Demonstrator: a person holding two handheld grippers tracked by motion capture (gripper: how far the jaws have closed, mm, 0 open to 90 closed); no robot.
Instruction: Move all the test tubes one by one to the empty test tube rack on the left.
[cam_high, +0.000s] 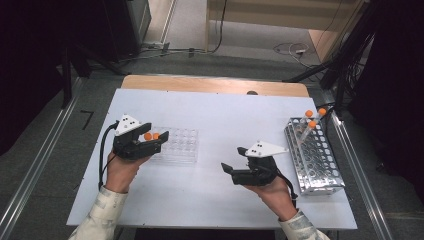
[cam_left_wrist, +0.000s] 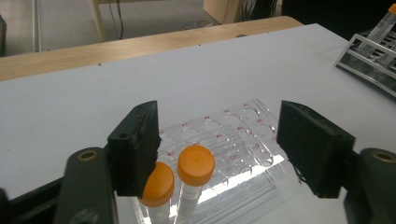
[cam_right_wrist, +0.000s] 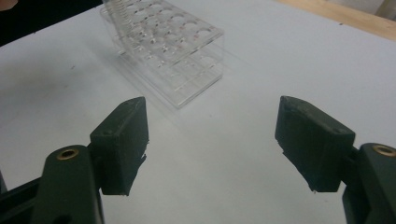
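The right gripper (cam_high: 234, 172), at six o'clock on the white table (cam_high: 225, 115), is released over bare surface. At nine o'clock the left gripper (cam_high: 159, 139) is released above two orange-capped tubes (cam_left_wrist: 196, 164) standing in the clear rack (cam_high: 177, 145). At three o'clock the metal rack (cam_high: 315, 157) holds more tubes.

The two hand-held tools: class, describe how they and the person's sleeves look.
Both the left tool and the right tool are black, each with two blocky jaws and a pale three-cornered plate with dark dots on top. A black cable trails from each. The sleeves are light with a faint pattern.
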